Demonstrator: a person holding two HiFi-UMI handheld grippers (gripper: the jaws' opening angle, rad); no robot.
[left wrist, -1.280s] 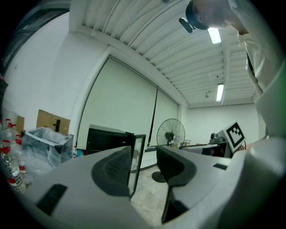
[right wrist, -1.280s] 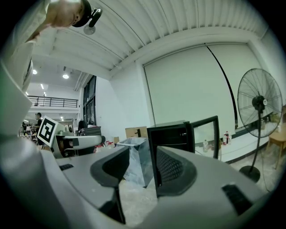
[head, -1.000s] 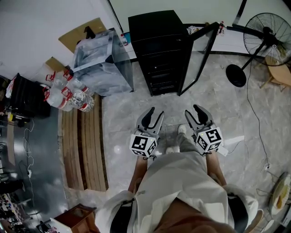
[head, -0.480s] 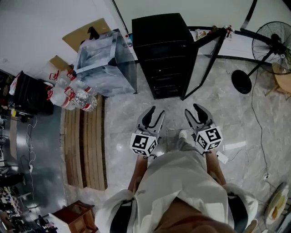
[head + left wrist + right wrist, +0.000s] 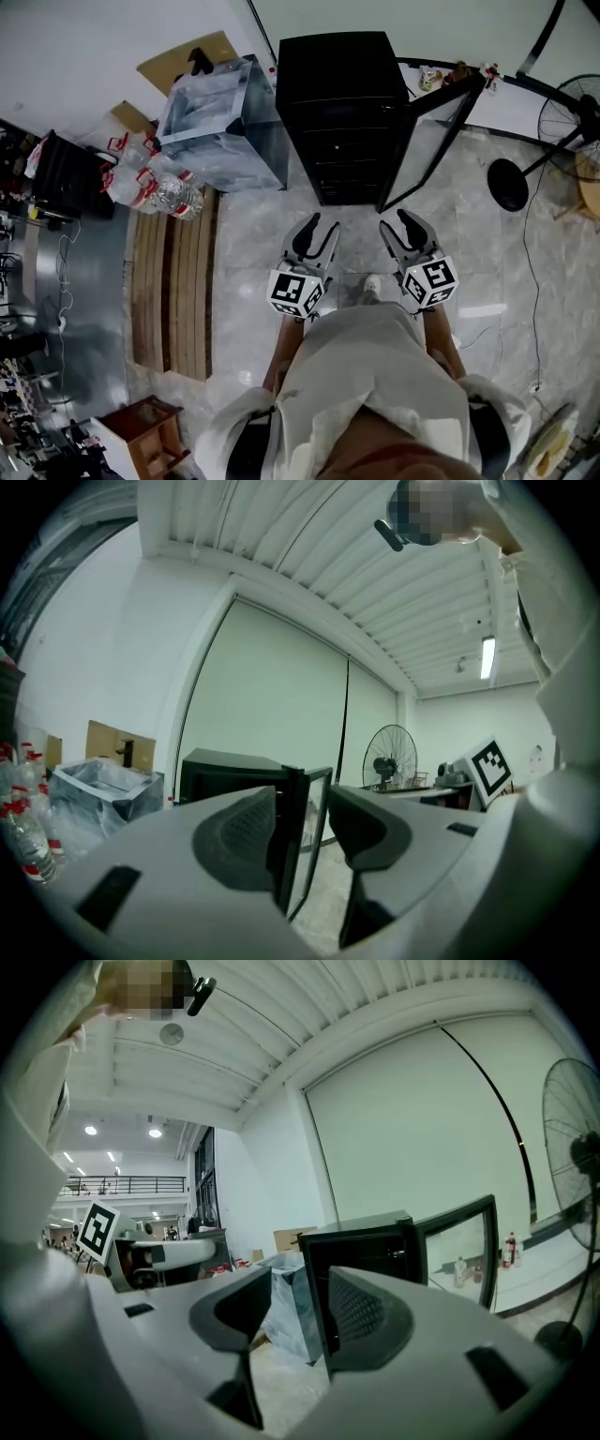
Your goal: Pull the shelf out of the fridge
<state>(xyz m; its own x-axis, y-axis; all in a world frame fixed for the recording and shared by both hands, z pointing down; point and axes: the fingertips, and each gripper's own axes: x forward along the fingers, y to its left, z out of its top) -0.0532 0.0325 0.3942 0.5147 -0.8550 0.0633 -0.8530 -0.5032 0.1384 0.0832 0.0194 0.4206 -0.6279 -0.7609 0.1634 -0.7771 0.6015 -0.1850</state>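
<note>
A pale marble-tiled floor (image 5: 234, 272) runs to the far wall, where the black mini fridge (image 5: 345, 94) stands, its glass door (image 5: 427, 141) swung open to the right, presumably to free the shelf inside. The left gripper (image 5: 321, 225) and right gripper (image 5: 396, 222) are held level side by side, well short of it, jaws parted and empty, likely readied for a two-point hold. The shelf lies in the dark interior, too dim to pick out.

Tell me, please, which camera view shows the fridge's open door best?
The head view: the door appears whole, swung open beside the fridge. The left gripper view shows it nearly edge-on, partly behind a jaw; the right gripper view shows its upper glass pane, with the bottom hidden by a jaw.
</note>
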